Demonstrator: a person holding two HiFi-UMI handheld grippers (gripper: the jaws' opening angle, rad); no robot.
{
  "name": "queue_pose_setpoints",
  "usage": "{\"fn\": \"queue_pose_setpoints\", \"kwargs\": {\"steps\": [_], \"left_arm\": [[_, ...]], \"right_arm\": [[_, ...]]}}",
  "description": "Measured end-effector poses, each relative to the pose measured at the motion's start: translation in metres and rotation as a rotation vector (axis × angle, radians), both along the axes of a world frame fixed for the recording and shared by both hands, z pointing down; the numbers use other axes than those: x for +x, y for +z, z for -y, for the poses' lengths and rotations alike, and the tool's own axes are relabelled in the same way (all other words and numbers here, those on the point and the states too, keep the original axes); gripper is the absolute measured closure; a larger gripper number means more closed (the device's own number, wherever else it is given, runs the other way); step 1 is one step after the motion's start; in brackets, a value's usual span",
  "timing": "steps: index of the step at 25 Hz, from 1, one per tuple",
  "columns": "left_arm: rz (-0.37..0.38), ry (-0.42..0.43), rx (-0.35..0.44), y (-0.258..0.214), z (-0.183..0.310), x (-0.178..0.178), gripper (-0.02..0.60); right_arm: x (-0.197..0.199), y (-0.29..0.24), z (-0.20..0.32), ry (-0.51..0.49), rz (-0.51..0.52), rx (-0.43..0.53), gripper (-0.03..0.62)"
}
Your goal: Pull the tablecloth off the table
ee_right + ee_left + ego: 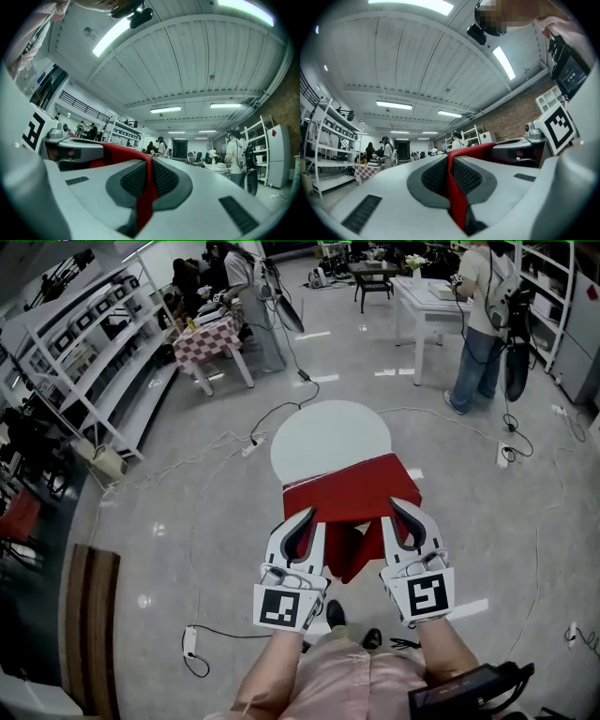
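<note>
Tablecloth (pixel 352 488) half off round table (pixel 323 435), cables (pixel 277 408) around, person (pixel 483 324) beyond

We hold left tongs (pixel 307 521) and right tongs (pixel 401 514) side by side, lower centre of head view, tips pointing up-frame. Forearms (pixel 448 643) reach forward. Both pairs of jaws pressed together, each pinching fold of tablecloth (pixel 352 488).

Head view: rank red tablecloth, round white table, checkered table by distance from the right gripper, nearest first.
1. red tablecloth: clamped in the jaws of the right gripper, directly ahead.
2. round white table: just beyond, partly under the cloth.
3. checkered table: far back, upper left.
</note>
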State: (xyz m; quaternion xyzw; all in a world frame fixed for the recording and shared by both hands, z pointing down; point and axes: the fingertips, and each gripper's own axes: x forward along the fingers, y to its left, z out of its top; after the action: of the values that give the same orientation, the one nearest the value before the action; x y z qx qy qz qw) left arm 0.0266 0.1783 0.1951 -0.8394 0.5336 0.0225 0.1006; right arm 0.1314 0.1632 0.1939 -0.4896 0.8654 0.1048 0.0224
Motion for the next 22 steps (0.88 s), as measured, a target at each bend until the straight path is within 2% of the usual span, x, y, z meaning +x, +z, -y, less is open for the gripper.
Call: {"fn": "queue_pose_setpoints", "kwargs": {"steps": [12,22], "left_arm": [[0.003,-0.03,0.004,-0.005,-0.038,0.021,0.538],[0.004,-0.027,0.01,0.012,-0.05,0.014,0.538]], "right_arm": [[0.021,-0.004,-0.033,-0.027,0.026,-0.011,0.571],[0.015,0.008,-0.043,-0.023,0.031,0.001,0.571]]}}
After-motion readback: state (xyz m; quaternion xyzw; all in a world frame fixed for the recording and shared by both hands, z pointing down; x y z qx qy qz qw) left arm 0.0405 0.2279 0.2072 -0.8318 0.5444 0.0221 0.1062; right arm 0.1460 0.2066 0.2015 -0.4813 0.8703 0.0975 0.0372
